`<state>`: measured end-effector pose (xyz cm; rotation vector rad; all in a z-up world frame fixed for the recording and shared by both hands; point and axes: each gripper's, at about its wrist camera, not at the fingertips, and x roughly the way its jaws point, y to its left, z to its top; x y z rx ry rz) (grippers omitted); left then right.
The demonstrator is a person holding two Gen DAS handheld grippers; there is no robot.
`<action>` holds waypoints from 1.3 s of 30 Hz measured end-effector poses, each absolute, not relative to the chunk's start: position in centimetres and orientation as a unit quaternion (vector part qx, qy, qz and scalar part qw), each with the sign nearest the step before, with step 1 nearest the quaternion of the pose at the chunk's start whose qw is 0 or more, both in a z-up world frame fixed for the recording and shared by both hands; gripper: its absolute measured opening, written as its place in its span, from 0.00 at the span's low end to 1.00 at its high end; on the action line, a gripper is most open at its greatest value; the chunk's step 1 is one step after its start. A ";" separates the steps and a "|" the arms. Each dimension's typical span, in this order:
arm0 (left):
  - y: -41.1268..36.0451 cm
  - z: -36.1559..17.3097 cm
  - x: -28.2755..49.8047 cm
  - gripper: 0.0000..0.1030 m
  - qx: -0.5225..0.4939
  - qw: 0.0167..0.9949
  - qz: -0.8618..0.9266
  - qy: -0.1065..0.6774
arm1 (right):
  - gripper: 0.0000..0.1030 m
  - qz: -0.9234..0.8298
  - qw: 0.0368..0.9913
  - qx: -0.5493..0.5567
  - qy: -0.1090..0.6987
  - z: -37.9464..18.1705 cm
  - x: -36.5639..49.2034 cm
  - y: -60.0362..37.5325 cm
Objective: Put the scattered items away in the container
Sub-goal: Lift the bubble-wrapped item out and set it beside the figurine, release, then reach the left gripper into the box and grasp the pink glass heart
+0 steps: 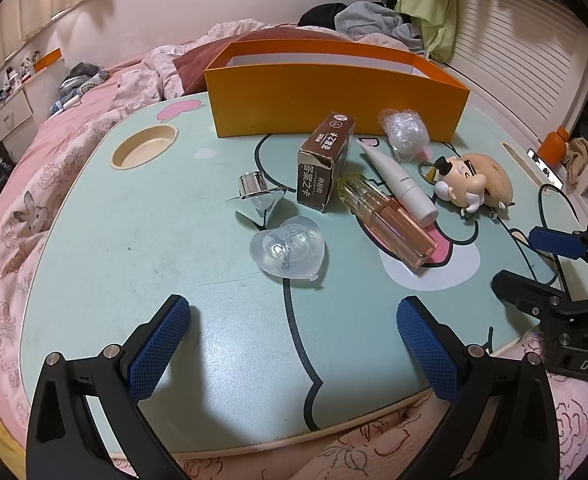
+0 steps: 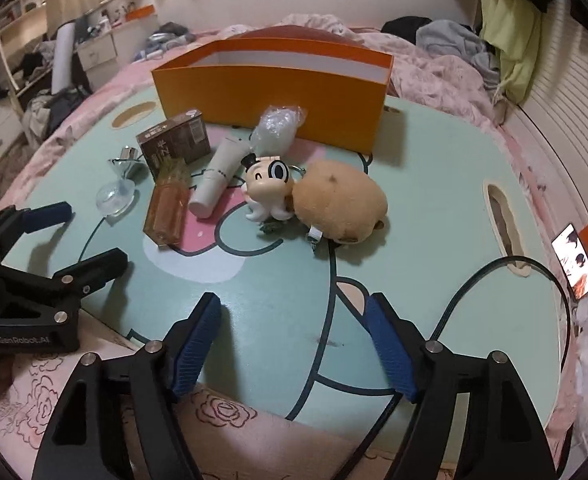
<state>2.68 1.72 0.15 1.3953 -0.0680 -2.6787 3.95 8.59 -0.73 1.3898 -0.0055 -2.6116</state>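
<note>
An orange box (image 1: 334, 100) (image 2: 269, 92) stands open at the far side of the mint lap table (image 1: 133, 240). In front of it lie a brown card box (image 1: 326, 160), a clear wrapped ball (image 1: 404, 132), a white tube (image 1: 398, 180), an amber bottle (image 1: 390, 224), a clear heart (image 1: 287, 254) and a silver cone piece (image 1: 257, 196). A cartoon figure (image 2: 269, 184) rests against a tan plush (image 2: 342, 204). My left gripper (image 1: 294, 306) is open over the near edge, short of the heart. My right gripper (image 2: 294, 302) is open and holds nothing, with the plush ahead of it.
The table sits on a bed with pink floral bedding. It has a round cup recess (image 1: 143, 146) at the far left and a slot (image 2: 504, 224) on the right. A black cable (image 2: 494, 276) curves over the right edge near a lit phone (image 2: 576, 264). Clothes are piled behind the box.
</note>
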 end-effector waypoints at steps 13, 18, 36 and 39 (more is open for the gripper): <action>1.8 0.1 2.6 1.00 0.462 0.067 -0.884 -0.023 | 0.81 -0.877 0.088 0.471 -0.006 -0.8 3.7 8.7; 1.7 0.3 1.9 1.00 0.489 0.055 -0.870 -0.029 | 0.86 -0.877 0.086 0.473 -0.006 -0.9 3.7 8.8; 5.9 9.9 -18.9 0.94 0.625 -0.017 -0.781 0.001 | 0.88 -0.877 0.085 0.473 -0.006 -0.9 3.7 8.8; 5.3 5.6 -22.1 0.83 0.687 0.001 -0.725 0.054 | 0.88 -0.877 0.084 0.473 -0.006 -1.0 3.6 8.7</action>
